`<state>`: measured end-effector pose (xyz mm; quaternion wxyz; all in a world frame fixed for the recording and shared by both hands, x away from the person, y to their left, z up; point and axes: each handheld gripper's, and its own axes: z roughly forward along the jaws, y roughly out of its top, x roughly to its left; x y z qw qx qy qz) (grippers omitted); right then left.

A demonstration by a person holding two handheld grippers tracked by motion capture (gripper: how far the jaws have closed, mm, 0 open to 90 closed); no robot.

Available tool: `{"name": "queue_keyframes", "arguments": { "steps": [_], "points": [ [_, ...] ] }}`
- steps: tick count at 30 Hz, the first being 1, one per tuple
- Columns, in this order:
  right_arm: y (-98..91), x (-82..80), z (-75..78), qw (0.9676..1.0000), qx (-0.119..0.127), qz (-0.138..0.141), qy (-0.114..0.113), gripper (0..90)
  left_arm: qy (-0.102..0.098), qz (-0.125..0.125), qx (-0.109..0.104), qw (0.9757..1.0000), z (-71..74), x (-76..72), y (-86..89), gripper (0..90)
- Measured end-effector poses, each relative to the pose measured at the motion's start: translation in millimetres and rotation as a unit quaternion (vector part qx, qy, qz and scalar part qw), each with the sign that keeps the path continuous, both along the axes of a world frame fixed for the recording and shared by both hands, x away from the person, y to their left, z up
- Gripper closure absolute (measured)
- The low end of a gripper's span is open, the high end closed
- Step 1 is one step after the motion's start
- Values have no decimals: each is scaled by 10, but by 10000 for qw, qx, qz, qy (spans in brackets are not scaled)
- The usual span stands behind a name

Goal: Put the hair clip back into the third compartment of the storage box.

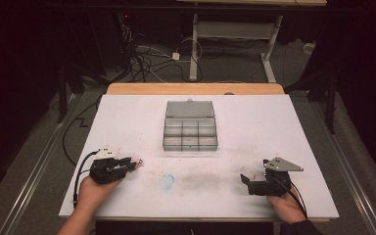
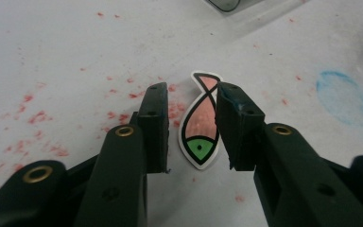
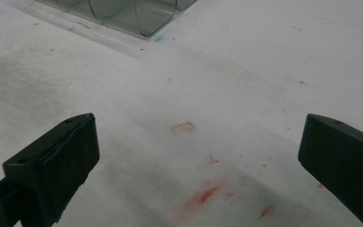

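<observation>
Nearest the lens in the left gripper view, the left gripper (image 2: pixel 191 127) is seen with its two black jaws partly spread, one on each side of a small fish sticker (image 2: pixel 199 124) that lies flat on the white table (image 2: pixel 66 47). The jaws bracket the sticker but are not pressed onto it; whether the tips touch the surface cannot be told. In the high view the sticker sits near the table's left front, just at the tips of that gripper (image 1: pixel 133 164), with red smudges scattered around it.

At the right front, the right gripper (image 1: pixel 245 179) is held low over bare table with its jaws spread wide and nothing between them.

Further off, at the table's middle, a clear compartment box (image 1: pixel 190 133) stands with its lid folded back; its cells look empty, though this cannot be confirmed.

The step in hand is judged to be the pick-up of the sticker. Because it is thin and flat, an edge would probably have to be caught or scraped up as the jaws are closed, before any carry toward the box.
</observation>
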<state>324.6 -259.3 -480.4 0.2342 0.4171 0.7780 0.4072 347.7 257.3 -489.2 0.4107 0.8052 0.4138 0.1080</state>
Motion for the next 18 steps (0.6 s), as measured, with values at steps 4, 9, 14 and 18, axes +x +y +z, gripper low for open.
{"name": "queue_keyframes", "arguments": {
  "steps": [4,9,14,18],
  "points": [
    [-2,0,1,10000,9,-3,8,5,89,-46,105,9999,-23,20,-19,601],
    [-2,-1,0,10000,16,-3,1,5,110,-125,170,9997,-29,18,-37,596],
    [-2,-1,0,10000,14,-3,6,5,102,-206,242,9994,-32,11,-56,600],
    [-3,0,0,10000,12,3,6,5,57,-304,314,9990,-34,-4,-77,643]
  ]
}}
